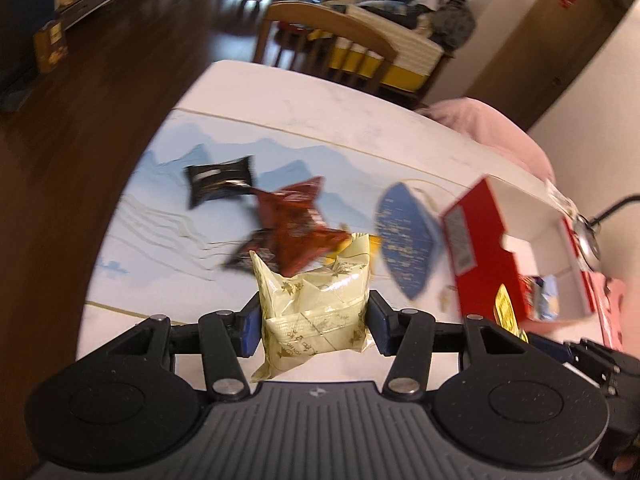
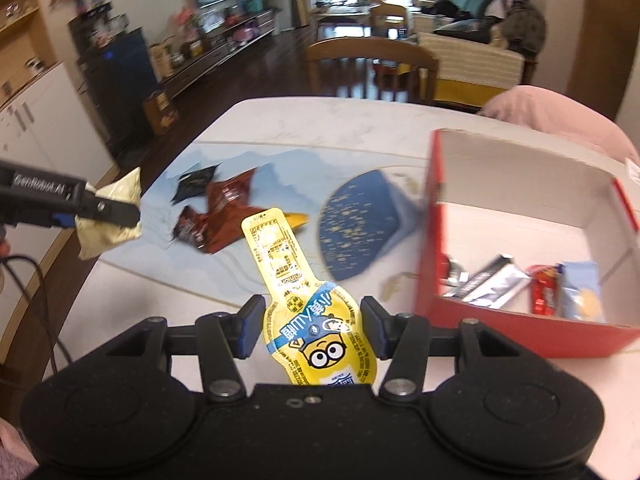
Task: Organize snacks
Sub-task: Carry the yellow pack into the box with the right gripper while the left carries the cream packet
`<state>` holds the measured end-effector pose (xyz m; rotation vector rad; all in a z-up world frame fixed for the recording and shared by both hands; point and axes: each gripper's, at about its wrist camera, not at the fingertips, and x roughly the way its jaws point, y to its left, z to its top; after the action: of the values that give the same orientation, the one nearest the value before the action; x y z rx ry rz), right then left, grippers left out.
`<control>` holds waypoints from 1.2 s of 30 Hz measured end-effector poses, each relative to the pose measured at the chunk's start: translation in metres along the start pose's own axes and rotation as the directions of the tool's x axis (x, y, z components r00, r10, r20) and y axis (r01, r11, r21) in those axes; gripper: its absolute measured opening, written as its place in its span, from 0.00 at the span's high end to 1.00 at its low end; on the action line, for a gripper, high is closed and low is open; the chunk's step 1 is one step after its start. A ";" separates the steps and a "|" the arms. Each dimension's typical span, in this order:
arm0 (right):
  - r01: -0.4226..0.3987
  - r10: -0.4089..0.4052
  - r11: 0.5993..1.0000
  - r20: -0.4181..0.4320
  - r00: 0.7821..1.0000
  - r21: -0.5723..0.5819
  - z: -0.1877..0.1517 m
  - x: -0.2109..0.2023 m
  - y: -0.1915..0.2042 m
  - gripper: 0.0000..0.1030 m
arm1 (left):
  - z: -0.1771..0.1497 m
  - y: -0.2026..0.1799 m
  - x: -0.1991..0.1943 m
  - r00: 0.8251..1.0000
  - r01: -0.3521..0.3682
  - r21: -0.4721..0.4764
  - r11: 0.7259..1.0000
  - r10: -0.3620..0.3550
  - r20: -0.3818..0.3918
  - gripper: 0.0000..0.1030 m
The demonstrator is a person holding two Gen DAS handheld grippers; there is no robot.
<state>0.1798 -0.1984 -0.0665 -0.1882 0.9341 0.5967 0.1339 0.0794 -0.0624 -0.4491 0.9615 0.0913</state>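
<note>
Snack packets (image 2: 224,216) on the mat (image 2: 168,256) — box (image 2: 520,320) to their right

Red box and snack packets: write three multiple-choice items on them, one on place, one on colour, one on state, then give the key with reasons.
1. Where is the red box relative to the loose packets on the table, in the right wrist view?
A. To their right
B. To their left
C. On top of them

2. What colour is the packet held by the right hand-held gripper?
A. Green
B. Yellow
C. White

3. What is the state of the left hand-held gripper?
A. Open and empty
B. Closed on a pale gold packet
C. Lying on the table

Key: 1 A, the box stands at the right edge of the table; 2 B, the yellow packet with a cartoon face sits between the pads; 3 B, the pale gold packet is pinched between its pads above the table.
</note>
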 end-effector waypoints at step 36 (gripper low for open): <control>0.192 -0.197 0.962 0.008 0.980 0.196 0.013 -0.029 -0.217 0.50 | 0.002 -0.258 0.074 0.996 0.079 0.310 0.947 -0.062 -0.066 0.50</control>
<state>0.2969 -0.3832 -0.0571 -0.0945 0.9286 0.3234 0.2480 -0.1619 -0.0368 -0.1934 0.9927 -0.1382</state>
